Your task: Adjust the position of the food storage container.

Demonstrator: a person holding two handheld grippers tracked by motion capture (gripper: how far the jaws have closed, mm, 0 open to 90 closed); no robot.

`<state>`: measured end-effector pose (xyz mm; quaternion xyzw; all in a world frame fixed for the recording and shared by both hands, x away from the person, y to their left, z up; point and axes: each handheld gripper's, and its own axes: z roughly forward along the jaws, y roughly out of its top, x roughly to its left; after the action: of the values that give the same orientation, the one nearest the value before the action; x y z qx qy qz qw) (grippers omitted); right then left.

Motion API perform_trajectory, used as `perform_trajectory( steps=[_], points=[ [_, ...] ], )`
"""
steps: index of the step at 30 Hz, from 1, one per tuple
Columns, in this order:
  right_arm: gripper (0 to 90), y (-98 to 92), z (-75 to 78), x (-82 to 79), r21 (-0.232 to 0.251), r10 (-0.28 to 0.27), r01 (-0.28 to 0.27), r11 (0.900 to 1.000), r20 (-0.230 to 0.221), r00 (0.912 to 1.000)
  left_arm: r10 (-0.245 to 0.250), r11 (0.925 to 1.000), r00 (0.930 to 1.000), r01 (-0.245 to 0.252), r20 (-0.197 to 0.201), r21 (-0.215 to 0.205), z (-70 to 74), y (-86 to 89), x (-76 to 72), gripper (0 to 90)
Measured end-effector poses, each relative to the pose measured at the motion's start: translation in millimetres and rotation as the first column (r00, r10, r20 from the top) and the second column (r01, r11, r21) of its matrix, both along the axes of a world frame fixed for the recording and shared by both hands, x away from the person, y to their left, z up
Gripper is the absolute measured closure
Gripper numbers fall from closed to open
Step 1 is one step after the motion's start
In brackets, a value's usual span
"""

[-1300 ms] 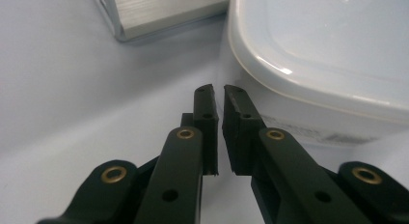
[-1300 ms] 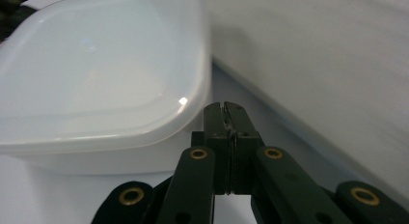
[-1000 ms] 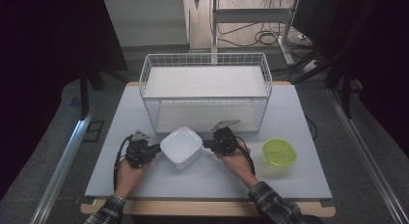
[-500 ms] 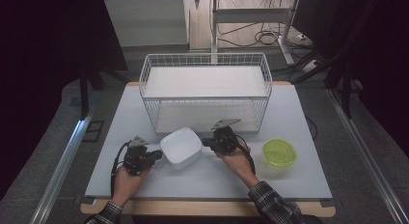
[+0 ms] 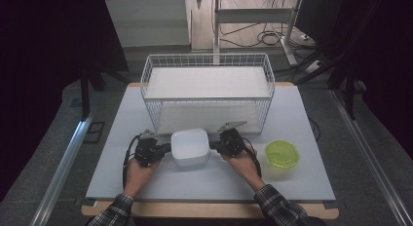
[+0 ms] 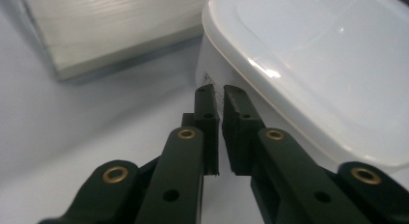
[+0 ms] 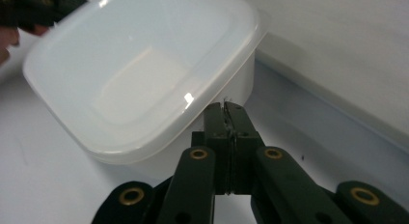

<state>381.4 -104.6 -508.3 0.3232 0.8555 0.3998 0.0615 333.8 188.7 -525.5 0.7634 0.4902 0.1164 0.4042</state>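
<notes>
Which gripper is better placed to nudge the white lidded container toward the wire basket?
Probably the right gripper: its shut jaws sit at the white lidded container wall. The left gripper, also shut, is equally near, so the edge is slight.

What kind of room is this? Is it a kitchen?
Probably not a kitchen: more likely a lab set up for recording. A bare table stands between dark curtains, cables lie on the floor, and the person holds grippers.

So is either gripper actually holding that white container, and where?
Neither clamps it. The left gripper and right gripper are shut, tips pressed against opposite side walls of the white container, under its lid rim.
</notes>
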Motion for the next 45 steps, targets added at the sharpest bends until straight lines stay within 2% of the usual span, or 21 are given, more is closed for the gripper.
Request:
perform_trajectory(
  steps=[2, 7, 8, 10, 11, 13, 14, 19, 22, 24, 27, 29, 31, 35, 36, 39, 45],
  points=[
    [89.4, -3.7, 3.3, -6.9, -0.014, -0.014, 0.014, 1.0, 0.008, 0.9999, -0.018, 0.9998, 0.9998, 0.018, 0.001, -0.007, 0.4, -5.3, -0.1, 87.5],
    [89.4, -13.6, 5.9, -17.8, -0.023, -0.032, 0.032, 0.999, -0.009, 0.9994, -0.061, 0.9982, 0.9981, 0.061, 0.006, -0.001, 2.5, -14.1, -4.7, 87.5],
    [89.4, -19.5, 6.3, -23.8, -0.042, -0.036, 0.035, 0.998, -0.009, 0.9993, -0.082, 0.9966, 0.9966, 0.082, 0.006, 0.004, 3.1, -19.3, -7.3, 87.5],
    [89.4, -21.3, 6.3, -25.8, -0.047, -0.039, 0.039, 0.998, -0.008, 0.9992, -0.09, 0.9959, 0.9959, 0.09, 0.008, 0.007, 3.3, -22.1, -9.2, 87.5],
    [89.4, -25.9, 6.4, -30.7, -0.06, -0.047, 0.047, 0.997, -0.003, 0.9989, -0.111, 0.9937, 0.9938, 0.111, 0.006, 0.012, 3.7, -27.3, -13.0, 87.5],
    [89.4, -30.7, 7.5, -35.3, -0.068, -0.058, 0.058, 0.996, -0.003, 0.9983, -0.121, 0.9926, 0.9927, 0.12, 0.005, 0.015, 3.6, -29.8, -15.0, 87.6],
    [89.5, -33.1, 8.1, -37.4, -0.071, -0.061, 0.061, 0.996, -0.006, 0.9981, -0.141, 0.9897, 0.9901, 0.141, -0.002, 0.025, 3.5, -34.2, -18.3, 87.6],
    [89.5, -42.5, 10.7, -48.1, -0.075, -0.076, 0.075, 0.994, -0.003, 0.9971, -0.166, 0.9858, 0.9861, 0.166, -0.005, 0.024, 4.2, -40.4, -24.3, 87.2],
    [89.3, -44.5, 11.0, -50.2, -0.074, -0.08, 0.08, 0.994, -0.003, 0.9968, -0.163, 0.9857, 0.9867, 0.162, 0.003, 0.046, 5.2, -44.0, -23.5, 86.2],
    [88.9, -43.4, 10.9, -45.9, -0.081, -0.094, 0.095, 0.992, 0.012, 0.9955, -0.133, 0.9891, 0.9909, 0.132, 0.018, 0.066, 5.0, -46.4, -15.5, 84.8],
    [88.7, -42.4, 9.3, -39.9, -0.085, -0.098, 0.1, 0.991, 0.027, 0.9948, -0.123, 0.9901, 0.9923, 0.122, 0.013, 0.071, 2.6, -47.4, -10.1, 84.7],
    [89.4, -42.5, 7.1, -34.6, -0.075, -0.107, 0.108, 0.991, 0.018, 0.9941, -0.117, 0.9907, 0.993, 0.116, 0.014, 0.071, 0.6, -49.3, -7.6, 86.1],
    [89.7, -42.6, 6.0, -34.3, -0.07, -0.107, 0.107, 0.992, 0.017, 0.9942, -0.128, 0.989, 0.9916, 0.126, 0.019, 0.077, 1.5, -50.1, -9.3, 88.1],
    [89.8, -44.3, 7.9, -43.3, -0.095, -0.103, 0.105, 0.99, 0.027, 0.9944, -0.139, 0.9886, 0.9901, 0.137, 0.02, 0.062, 5.7, -52.5, -15.8, 89.7],
    [89.8, -45.3, 8.8, -49.3, -0.098, -0.105, 0.107, 0.989, 0.026, 0.9941, -0.155, 0.9855, 0.9878, 0.154, 0.011, 0.071, 6.8, -53.9, -21.2, 89.7],
    [89.8, -46.4, 9.9, -54.0, -0.118, -0.108, 0.112, 0.987, 0.041, 0.9933, -0.169, 0.9834, 0.9856, 0.169, 0.001, 0.067, 7.0, -55.3, -27.9, 89.7],
    [89.7, -51.1, 10.8, -67.6, -0.118, -0.098, 0.1, 0.988, 0.027, 0.9949, -0.196, 0.9793, 0.9806, 0.196, -0.011, 0.05, 8.6, -55.4, -41.3, 88.5]
  ],
)
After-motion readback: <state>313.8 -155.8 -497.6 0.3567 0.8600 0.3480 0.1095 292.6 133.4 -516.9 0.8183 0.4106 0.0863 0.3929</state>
